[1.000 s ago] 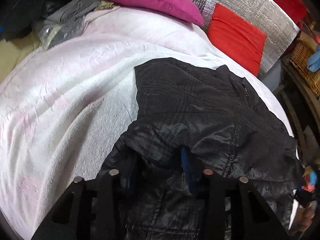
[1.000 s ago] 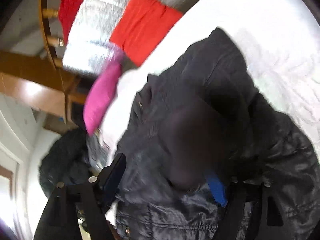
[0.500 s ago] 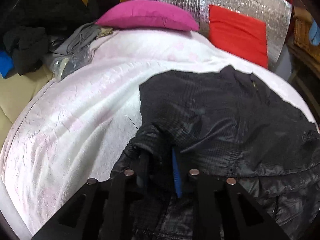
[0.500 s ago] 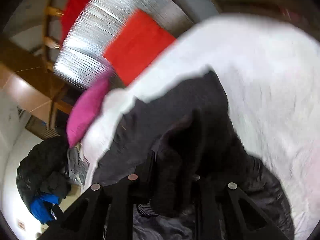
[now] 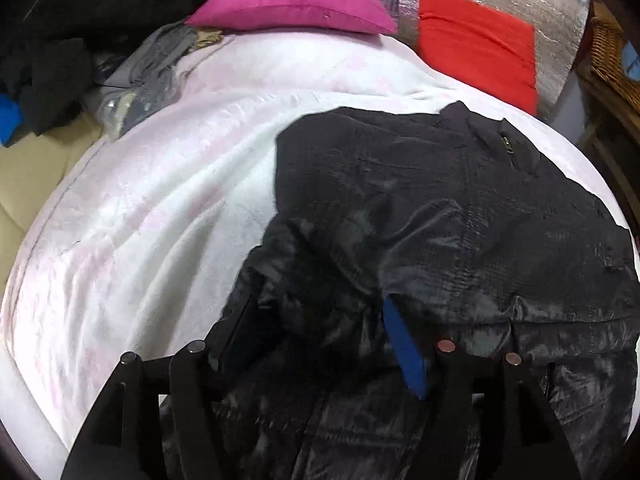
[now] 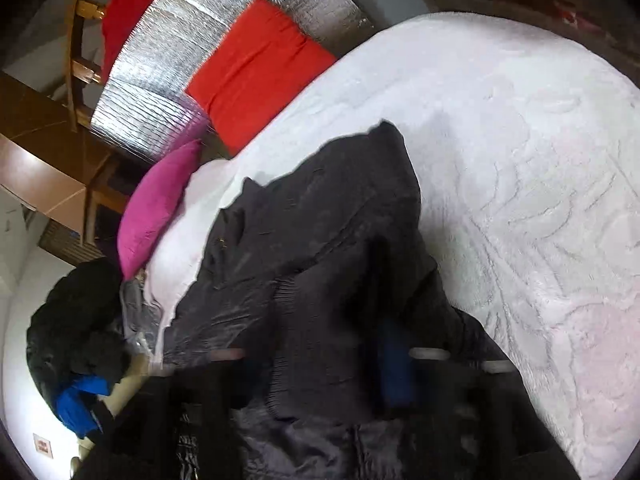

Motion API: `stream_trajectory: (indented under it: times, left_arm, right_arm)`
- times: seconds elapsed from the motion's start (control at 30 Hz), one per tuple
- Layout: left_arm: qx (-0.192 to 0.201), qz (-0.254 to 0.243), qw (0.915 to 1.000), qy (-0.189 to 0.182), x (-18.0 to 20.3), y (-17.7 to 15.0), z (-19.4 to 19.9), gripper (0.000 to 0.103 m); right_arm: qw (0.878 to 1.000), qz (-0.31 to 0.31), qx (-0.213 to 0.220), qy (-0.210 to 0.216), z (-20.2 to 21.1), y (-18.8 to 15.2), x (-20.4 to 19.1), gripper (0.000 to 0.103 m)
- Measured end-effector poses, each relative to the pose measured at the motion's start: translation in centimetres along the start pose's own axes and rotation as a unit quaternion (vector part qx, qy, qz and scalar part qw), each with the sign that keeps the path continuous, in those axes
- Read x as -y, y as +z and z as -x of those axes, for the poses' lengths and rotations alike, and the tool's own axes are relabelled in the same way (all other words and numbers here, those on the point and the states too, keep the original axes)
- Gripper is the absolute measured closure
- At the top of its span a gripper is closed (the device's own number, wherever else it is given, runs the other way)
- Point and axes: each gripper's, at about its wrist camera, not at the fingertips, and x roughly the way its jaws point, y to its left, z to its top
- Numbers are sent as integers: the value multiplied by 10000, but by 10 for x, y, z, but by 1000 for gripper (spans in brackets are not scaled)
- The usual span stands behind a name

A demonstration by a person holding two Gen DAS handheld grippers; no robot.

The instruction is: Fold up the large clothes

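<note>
On the white bed blanket (image 5: 160, 208) lies the black jacket (image 5: 460, 208), each gripper pinching a bunched fold: left gripper (image 5: 320, 344), right gripper (image 6: 320, 356). Its slick shell could slide from the fingers, or drag unevenly and skew the fold toward the pink pillow (image 5: 292, 4).

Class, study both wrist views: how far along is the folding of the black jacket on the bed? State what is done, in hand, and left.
Done: the black jacket lies on the white blanket, collar toward the pillows, one side apparently turned in. In hand: the left gripper and right gripper each have jacket fabric bunched between their fingers. Left: it remains bulky and rumpled, so most folding remains.
</note>
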Motion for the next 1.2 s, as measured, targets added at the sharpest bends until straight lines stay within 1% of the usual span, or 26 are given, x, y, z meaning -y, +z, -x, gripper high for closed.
stream_trajectory:
  times: [0.1, 0.13, 0.17, 0.2, 0.27, 0.3, 0.37, 0.4, 0.43, 0.47, 0.5, 0.53, 0.57, 0.67, 0.77, 0.8, 0.83, 0.87, 0.9, 0.93, 1.0, 1.03, 1.1, 1.13, 1.17, 1.2]
  left_arm:
    - [184, 33, 9997, 174, -6, -6, 18, 37]
    - [278, 34, 9993, 235, -8, -9, 26, 37]
    - [372, 28, 9989, 292, -9, -12, 33, 37]
    - [545, 15, 9979, 342, -10, -15, 44, 37]
    - [844, -59, 9957, 371, -7, -19, 58, 36]
    - [1052, -153, 9937, 357, -2, -20, 65, 34]
    - [1301, -394, 9905, 223, 11, -21, 73, 31]
    - [1366, -486, 9894, 106, 17, -21, 75, 30]
    - [1411, -556, 9884, -2, 22, -21, 75, 30]
    - [1427, -613, 9878, -98, 28, -19, 72, 29]
    - [1408, -640, 9878, -183, 32, -17, 69, 28]
    - [1346, -676, 9882, -284, 37, -16, 64, 28]
    - [1265, -708, 9889, -335, 41, -14, 59, 28]
    - [801, -667, 9942, -255, 43, -10, 31, 28]
    - [74, -678, 9972, -294, 38, -13, 2, 28]
    - [30, -692, 9971, -308, 37, -15, -1, 28]
    - [15, -738, 9968, -290, 38, -16, -1, 27]
    - [12, -817, 9963, -272, 37, -17, 0, 27]
    - [27, -879, 9958, -267, 37, -18, 2, 27]
    - [49, -874, 9957, -297, 35, -18, 4, 28]
    - [135, -760, 9962, -395, 31, -16, 12, 28]
    - [239, -684, 9965, -423, 25, -13, 19, 28]
    - [495, -598, 9962, -384, 17, -15, 34, 28]
    - [663, -532, 9959, -312, 9, -12, 41, 28]
    - [769, -471, 9956, -253, 3, -9, 44, 28]
    - [907, -354, 9951, -157, -6, -5, 49, 26]
  right_arm:
    - [9981, 378, 377, -300, 21, -5, -9, 30]
    - [9957, 618, 564, -398, 33, -8, -16, 30]
    - [9941, 749, 657, -428, 38, -4, -21, 30]
    - [9917, 970, 758, -380, 47, -8, -29, 30]
    - [9894, 1279, 669, -122, 53, -13, -43, 30]
    - [9880, 1448, 532, -2, 51, -20, -51, 31]
    - [9856, 1662, 306, 41, 43, -32, -62, 35]
    - [9856, 1681, 183, 74, 35, -37, -66, 41]
    - [9866, 1627, 12, 155, 25, -42, -68, 44]
    - [9878, 1539, -119, 214, 17, -45, -68, 44]
    - [9883, 1498, -190, 220, 11, -49, -67, 48]
    - [9885, 1476, -265, 216, 3, -51, -68, 54]
    - [9886, 1451, -346, 222, -5, -52, -69, 56]
    - [9891, 1333, -485, 388, -20, -53, -67, 57]
    - [9887, 1255, -777, 270, -35, -57, -62, 58]
    - [9879, 1219, -930, 221, -38, -57, -58, 62]
    - [9861, 1166, -1172, 178, -46, -60, -55, 65]
    - [9845, 1149, -1322, 111, -51, -63, -53, 65]
    - [9826, 1174, -1436, 49, -55, -66, -53, 65]
    - [9818, 1251, -1429, 14, -52, -66, -56, 65]
    - [9813, 1475, -1237, 6, -43, -66, -65, 65]
    - [9819, 1528, -1116, 52, -34, -63, -68, 63]
    - [9856, 1355, -1006, 104, -21, -55, -64, 61]
    - [9877, 1206, -990, 139, -15, -50, -58, 51]
    - [9909, 994, -893, 156, -6, -43, -49, 47]
    - [9945, 808, -660, 119, 4, -36, -39, 44]
